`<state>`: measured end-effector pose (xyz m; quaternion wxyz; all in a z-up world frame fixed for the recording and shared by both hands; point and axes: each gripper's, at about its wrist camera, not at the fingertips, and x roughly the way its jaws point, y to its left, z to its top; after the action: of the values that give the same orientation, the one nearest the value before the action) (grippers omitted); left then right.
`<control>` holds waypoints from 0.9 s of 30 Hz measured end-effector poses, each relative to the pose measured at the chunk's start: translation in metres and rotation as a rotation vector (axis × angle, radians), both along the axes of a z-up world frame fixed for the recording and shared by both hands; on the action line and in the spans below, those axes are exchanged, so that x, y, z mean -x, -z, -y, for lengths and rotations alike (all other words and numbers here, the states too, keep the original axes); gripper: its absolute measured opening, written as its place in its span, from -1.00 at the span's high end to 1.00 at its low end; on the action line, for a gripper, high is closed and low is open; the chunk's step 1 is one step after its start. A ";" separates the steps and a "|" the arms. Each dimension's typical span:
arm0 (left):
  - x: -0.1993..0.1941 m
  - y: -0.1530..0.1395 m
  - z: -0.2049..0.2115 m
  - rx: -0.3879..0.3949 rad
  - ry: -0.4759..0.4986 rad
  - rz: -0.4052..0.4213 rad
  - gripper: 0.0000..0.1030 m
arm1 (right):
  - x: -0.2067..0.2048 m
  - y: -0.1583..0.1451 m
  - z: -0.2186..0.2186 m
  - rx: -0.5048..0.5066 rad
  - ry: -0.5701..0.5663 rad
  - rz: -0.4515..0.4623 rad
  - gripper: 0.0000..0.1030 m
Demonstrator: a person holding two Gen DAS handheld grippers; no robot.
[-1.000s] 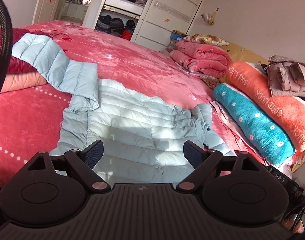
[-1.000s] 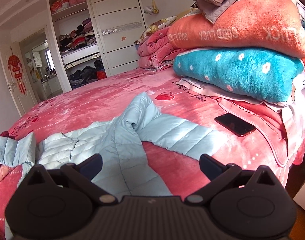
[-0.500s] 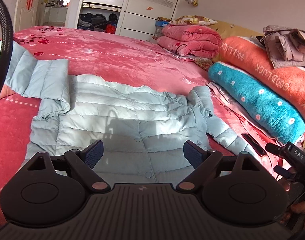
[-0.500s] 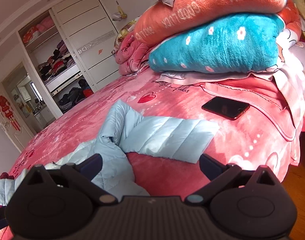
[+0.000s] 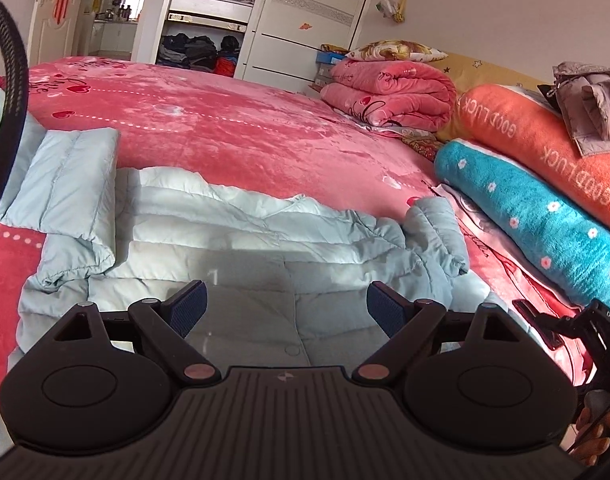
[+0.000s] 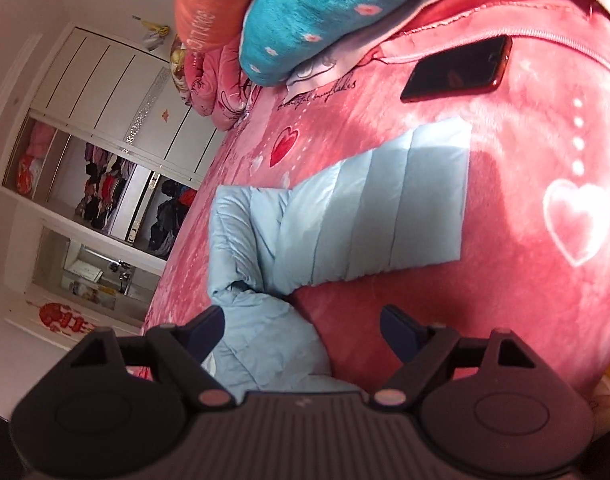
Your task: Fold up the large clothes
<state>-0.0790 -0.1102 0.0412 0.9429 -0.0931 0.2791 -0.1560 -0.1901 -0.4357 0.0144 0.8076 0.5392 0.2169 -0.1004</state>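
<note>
A light blue quilted puffer jacket [image 5: 233, 248] lies spread flat on the pink-red bedspread [image 5: 241, 128]. In the left wrist view its one sleeve [image 5: 61, 184] lies out to the left and its collar [image 5: 433, 232] points right. My left gripper [image 5: 287, 307] is open and empty, held just above the jacket's front with the snaps. In the right wrist view the other sleeve [image 6: 369, 208] stretches toward the bed's edge. My right gripper [image 6: 303, 330] is open and empty, tilted, above the sleeve's shoulder end.
A dark phone [image 6: 457, 70] lies on the bedspread beyond the sleeve cuff. Rolled blankets, teal [image 5: 533, 224], orange [image 5: 545, 136] and pink [image 5: 389, 92], are stacked along the right side. A wardrobe [image 5: 241, 12] stands past the bed.
My left gripper has swung right and lowered toward the jacket's front. My right gripper has rolled over and moved closer to the right sleeve. Both stay open.
</note>
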 end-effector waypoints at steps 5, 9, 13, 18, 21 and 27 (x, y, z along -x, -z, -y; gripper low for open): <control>-0.010 0.006 -0.002 0.000 0.006 -0.004 -1.00 | -0.013 0.019 0.011 -0.064 0.073 -0.013 -0.37; -0.005 0.008 -0.002 -0.012 -0.004 -0.004 -1.00 | -0.018 0.029 0.025 -0.086 0.147 -0.006 -0.28; -0.006 0.010 -0.008 0.007 -0.012 -0.030 -1.00 | -0.025 0.031 0.031 -0.064 0.186 0.009 -0.24; -0.002 0.009 -0.013 0.006 -0.012 -0.034 -1.00 | -0.034 0.038 0.042 -0.016 0.196 -0.011 0.44; -0.002 0.008 -0.016 0.018 -0.020 -0.043 -1.00 | -0.033 0.046 0.051 -0.022 0.205 -0.021 0.84; -0.005 0.008 -0.018 0.036 -0.030 -0.058 -1.00 | -0.047 0.032 0.055 0.117 0.159 -0.078 0.95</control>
<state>-0.0736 -0.0923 0.0337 0.9348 -0.1190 0.3021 -0.1441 -0.1428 -0.4904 -0.0181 0.8181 0.5024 0.1983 -0.1976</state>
